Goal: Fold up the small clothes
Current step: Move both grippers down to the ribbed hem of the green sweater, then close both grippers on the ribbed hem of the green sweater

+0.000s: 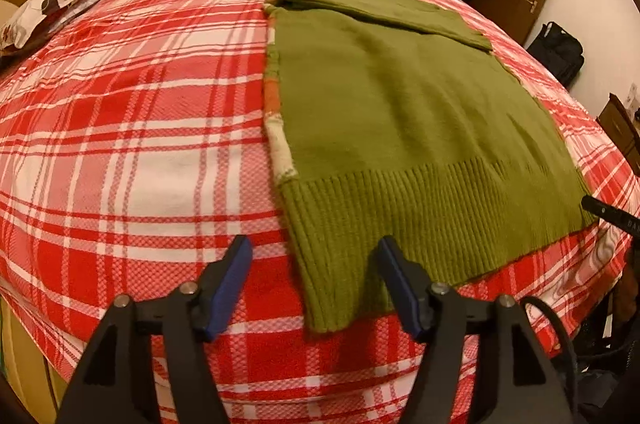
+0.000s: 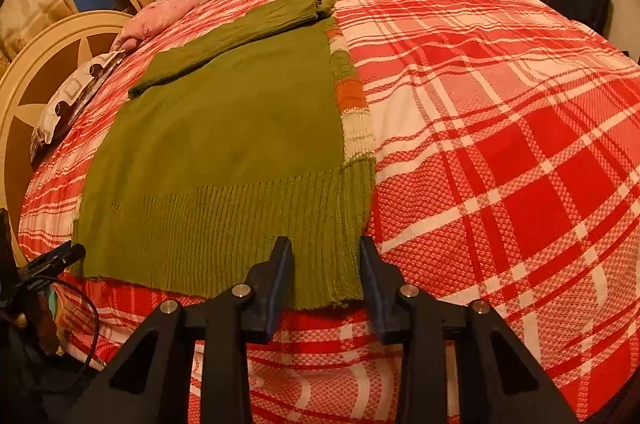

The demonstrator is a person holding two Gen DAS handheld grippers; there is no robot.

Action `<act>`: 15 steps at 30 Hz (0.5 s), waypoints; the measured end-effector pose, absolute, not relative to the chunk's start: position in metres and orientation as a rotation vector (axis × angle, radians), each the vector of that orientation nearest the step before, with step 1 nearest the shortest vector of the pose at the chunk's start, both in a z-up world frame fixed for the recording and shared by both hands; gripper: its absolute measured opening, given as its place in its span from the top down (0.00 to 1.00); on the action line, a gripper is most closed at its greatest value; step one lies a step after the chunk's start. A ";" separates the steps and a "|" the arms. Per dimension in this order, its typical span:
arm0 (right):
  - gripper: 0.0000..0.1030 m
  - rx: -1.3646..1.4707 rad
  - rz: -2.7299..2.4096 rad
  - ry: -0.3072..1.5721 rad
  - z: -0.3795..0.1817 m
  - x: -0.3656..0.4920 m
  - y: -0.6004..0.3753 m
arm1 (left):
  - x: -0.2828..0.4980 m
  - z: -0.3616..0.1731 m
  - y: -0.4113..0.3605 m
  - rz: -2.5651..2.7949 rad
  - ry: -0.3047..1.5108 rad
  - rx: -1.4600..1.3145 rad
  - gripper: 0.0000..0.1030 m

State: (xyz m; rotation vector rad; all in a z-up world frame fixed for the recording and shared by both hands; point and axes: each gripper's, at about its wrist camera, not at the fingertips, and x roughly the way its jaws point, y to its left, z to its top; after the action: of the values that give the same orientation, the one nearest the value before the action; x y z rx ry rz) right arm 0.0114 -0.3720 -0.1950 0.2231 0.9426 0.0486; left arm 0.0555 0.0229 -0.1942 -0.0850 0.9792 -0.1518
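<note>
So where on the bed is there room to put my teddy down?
The bedspread is bare on the striped-edge side of the green sweater, and also between the sweater and the pillows. It is crowded at the sweater's ribbed hem, where the left tool and right tool sit.

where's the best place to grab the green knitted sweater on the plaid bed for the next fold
Probably the two near corners of the ribbed hem, one per gripper, coming from the bed's near edge. The green knitted sweater lies flat with that hem closest; the left gripper and right gripper already straddle those corners, jaws apart.
</note>
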 end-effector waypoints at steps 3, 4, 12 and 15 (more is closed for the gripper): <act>0.66 0.244 0.068 0.929 -0.198 0.012 -0.372 | 0.055 -0.197 0.018 -0.166 0.977 -0.076 0.25; 0.66 0.245 0.068 0.930 -0.199 0.012 -0.372 | 0.055 -0.197 0.017 -0.169 0.975 -0.071 0.25; 0.81 0.253 0.089 0.934 -0.199 0.012 -0.371 | 0.053 -0.193 0.023 -0.182 0.988 -0.076 0.53; 0.81 0.301 0.102 0.936 -0.201 0.013 -0.377 | 0.050 -0.195 0.021 -0.179 0.992 -0.065 0.52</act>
State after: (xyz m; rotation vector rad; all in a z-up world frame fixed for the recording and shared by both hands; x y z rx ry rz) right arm 0.0127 -0.3767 -0.2010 0.3010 0.9361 0.1019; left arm 0.0496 0.0214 -0.1948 -0.0646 0.9921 -0.1787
